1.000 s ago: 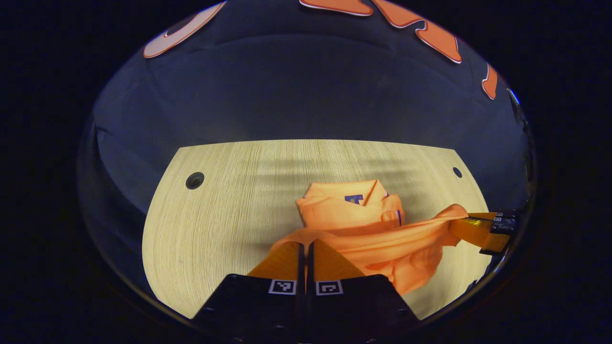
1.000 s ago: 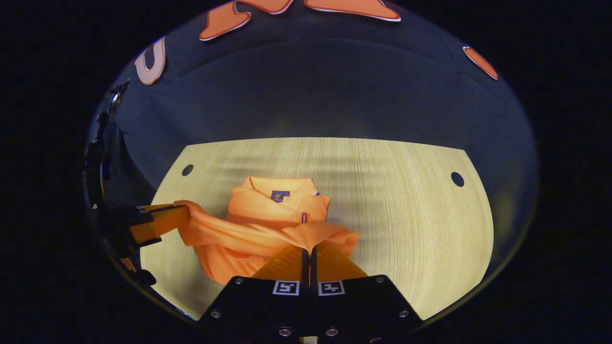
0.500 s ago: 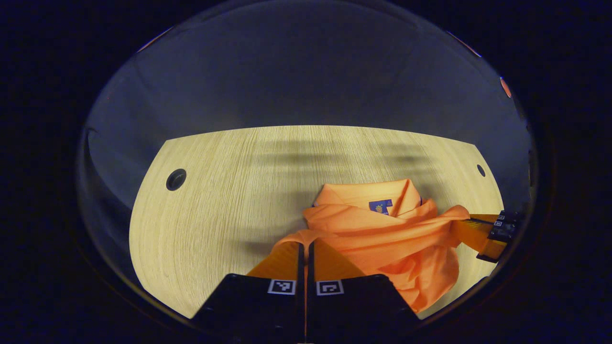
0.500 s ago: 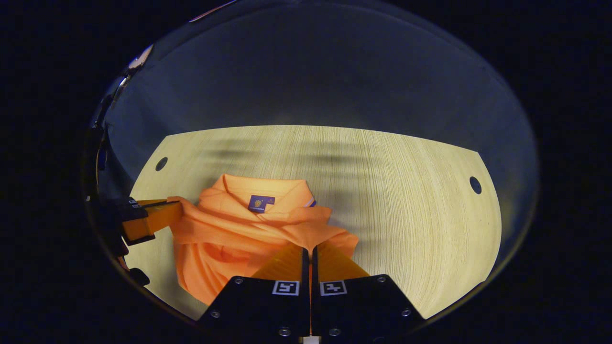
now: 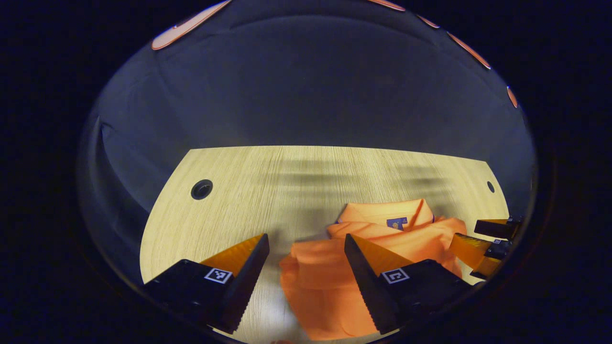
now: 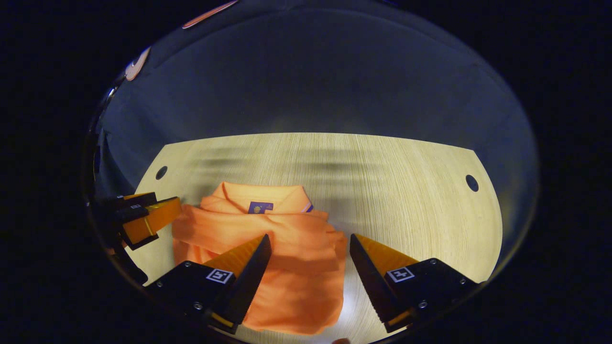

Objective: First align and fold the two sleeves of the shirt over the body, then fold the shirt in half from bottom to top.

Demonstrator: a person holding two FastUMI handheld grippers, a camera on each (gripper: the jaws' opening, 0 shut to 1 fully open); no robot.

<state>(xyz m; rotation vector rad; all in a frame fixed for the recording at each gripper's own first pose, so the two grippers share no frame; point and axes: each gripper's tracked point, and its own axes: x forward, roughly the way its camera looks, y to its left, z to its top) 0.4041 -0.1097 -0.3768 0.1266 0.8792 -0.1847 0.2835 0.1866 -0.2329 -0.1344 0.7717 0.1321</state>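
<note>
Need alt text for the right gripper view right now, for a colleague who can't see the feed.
The right gripper is open above a folded orange polo shirt lying on a light wooden table, collar away from the camera. The left gripper is at the shirt's left edge, also open.

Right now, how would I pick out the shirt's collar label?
Start at the pale wooden table, then find the folded orange shirt lying on it. At its far edge, inside the collar, sits a small dark blue label, the only non-orange patch on the fabric.
</note>
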